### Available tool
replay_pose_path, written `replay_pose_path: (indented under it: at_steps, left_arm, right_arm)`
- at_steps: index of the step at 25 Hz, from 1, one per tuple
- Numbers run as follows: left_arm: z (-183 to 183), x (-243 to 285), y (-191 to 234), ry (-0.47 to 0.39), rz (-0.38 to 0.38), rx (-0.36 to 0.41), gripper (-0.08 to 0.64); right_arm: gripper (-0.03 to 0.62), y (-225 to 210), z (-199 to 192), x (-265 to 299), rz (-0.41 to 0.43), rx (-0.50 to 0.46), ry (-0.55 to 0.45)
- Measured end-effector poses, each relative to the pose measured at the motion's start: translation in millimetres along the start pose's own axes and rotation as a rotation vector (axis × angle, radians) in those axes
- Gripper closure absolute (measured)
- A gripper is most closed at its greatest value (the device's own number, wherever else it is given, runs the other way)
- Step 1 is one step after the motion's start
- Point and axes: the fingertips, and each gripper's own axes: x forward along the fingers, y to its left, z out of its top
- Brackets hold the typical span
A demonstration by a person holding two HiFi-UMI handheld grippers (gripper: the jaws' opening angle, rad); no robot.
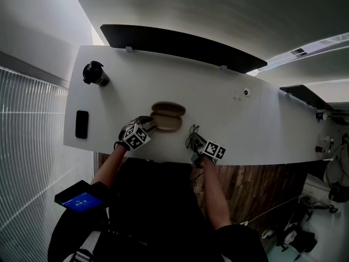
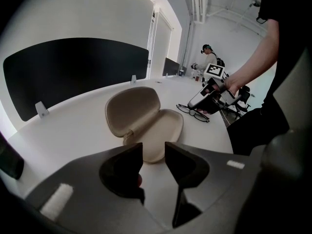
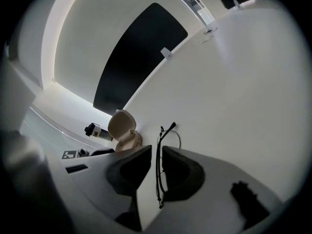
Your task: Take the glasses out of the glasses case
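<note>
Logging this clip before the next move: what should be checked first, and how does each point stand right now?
1. Beige oval glasses case open and empty: ok.
2. Thin black-framed glasses out of the case, on the white table: ok.
3. Glasses between the right gripper jaws: ok. Whether clamped: cannot tell.
4. Left gripper jaws apart, by the case's near end: ok.
5. Black phone and black cup away from both grippers: ok.

The case (image 1: 167, 116) is beige and the table (image 1: 234, 127) white. The glasses (image 3: 159, 165) have thin black frames. At the left of the frame is a black phone (image 1: 82, 124). The left gripper (image 1: 147, 124) and right gripper (image 1: 193, 139) carry cubes patterned in black-and-white squares. A screen (image 1: 82, 201) at lower left is blue.
</note>
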Motion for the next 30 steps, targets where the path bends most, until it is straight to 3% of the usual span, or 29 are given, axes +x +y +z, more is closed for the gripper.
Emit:
replay_pose_path:
  at_steps: [2,9,13,16,20,22,23,30]
  left_arm:
    - [1.6,-1.7,-0.5,-0.018,0.001,-0.003,0.41]
    - [14.1,-21.0,1.6,-0.115,0.03,-0.038,0.41]
    - [40.6,-44.8,-0.4,-0.302,0.041,-0.138,0.416]
    - [46.4,-66.2,0.5,-0.427,0.044,-0.209,0.424]
    - [46.8,-88.7,1.3,-0.47,0.07,-0.202,0.452]
    - [48.4,-97.8,0.8,-0.498,0.081,-0.202,0.514]
    - [48.7,-101.1,0.8,-0.513,0.082,-0.208,0.543]
    - [40.8,-109.8,-4.7,-0.525,0.075,-0.205,0.545]
  right_arm:
    - [0.512,0.1,1.9,-2.1,-0.001,0.006,-0.014]
    - [0.503,-6.8,20.2,-24.8,-0.073,0.006,-0.135]
    - [0.503,2.2,36.2,-48.9,-0.114,-0.016,-0.267]
    - [0.505,41.1,33.5,-47.7,-0.041,-0.141,-0.314]
    - [0.508,113.4,21.3,-35.7,0.096,-0.327,-0.311]
    - [0.583,139.5,11.2,-29.9,0.127,-0.439,-0.289]
    - [0.583,149.7,6.7,-26.2,0.141,-0.483,-0.278]
    - [0.584,186.4,-11.1,-6.5,0.212,-0.564,-0.23]
